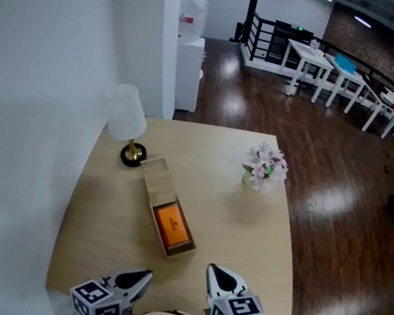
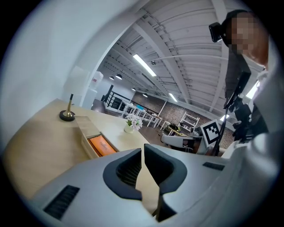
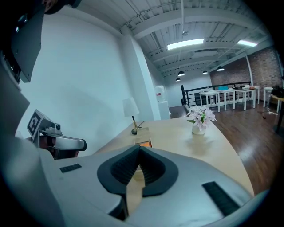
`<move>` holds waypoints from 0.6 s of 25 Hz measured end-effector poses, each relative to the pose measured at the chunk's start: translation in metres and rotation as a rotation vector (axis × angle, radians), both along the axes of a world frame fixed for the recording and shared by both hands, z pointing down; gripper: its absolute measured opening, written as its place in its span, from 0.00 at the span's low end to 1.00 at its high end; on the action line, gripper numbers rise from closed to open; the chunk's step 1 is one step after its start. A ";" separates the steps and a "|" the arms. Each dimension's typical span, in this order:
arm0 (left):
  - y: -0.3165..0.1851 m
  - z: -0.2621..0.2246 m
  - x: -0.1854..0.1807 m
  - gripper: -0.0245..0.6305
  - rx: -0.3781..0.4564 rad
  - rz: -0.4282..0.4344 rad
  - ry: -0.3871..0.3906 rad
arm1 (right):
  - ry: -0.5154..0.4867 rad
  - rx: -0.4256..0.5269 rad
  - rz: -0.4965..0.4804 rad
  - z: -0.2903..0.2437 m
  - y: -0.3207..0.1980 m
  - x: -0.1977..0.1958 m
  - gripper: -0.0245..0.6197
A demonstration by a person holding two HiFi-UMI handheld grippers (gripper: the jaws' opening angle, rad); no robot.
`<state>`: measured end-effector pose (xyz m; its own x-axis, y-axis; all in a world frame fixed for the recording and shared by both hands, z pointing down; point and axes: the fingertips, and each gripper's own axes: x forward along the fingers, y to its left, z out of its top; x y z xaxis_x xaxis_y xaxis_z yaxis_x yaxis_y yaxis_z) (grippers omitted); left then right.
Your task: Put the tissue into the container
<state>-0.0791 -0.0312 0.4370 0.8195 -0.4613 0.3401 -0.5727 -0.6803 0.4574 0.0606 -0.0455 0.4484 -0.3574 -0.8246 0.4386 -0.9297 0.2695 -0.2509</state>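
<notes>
- Pale wood table (image 1: 245, 229), three things on it.
- Lamp (image 1: 128, 126) stands at the far left corner.
- Long box (image 1: 166, 204) lies mid-table, just beside the lamp's base.
- Flowers (image 1: 265, 166) stand far right.

A loft-style open office: white desks (image 1: 326, 66) and railing (image 1: 259, 39) at 1 o'clock, brick wall (image 1: 369, 40) beyond, water cooler (image 1: 193, 20) at 12

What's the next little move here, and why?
Probably reach the right gripper forward to the wooden box: both it and the left gripper are shut and empty at the table's near edge, while the orange pack already lies in the box's open half, so its half-slid lid may need closing.
</notes>
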 end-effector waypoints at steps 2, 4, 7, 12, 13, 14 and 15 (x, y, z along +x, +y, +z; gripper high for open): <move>0.002 -0.002 0.002 0.06 0.002 0.005 -0.003 | 0.001 0.009 0.001 -0.004 0.003 0.000 0.04; 0.005 -0.003 0.003 0.06 0.003 0.011 -0.002 | 0.007 0.018 0.004 -0.007 0.005 0.000 0.04; 0.007 -0.003 0.005 0.06 0.001 0.018 0.003 | 0.026 0.032 0.009 -0.012 0.003 0.004 0.04; 0.011 0.001 0.009 0.06 -0.001 0.037 -0.003 | 0.066 0.029 -0.001 -0.012 0.003 0.010 0.04; 0.013 0.001 0.010 0.06 -0.001 0.044 -0.005 | 0.071 0.030 -0.005 -0.012 0.004 0.010 0.04; 0.015 0.001 0.012 0.06 -0.001 0.051 -0.008 | 0.077 0.030 -0.008 -0.013 0.005 0.010 0.04; 0.016 0.001 0.013 0.06 -0.001 0.058 -0.010 | 0.087 0.031 -0.011 -0.013 0.005 0.009 0.04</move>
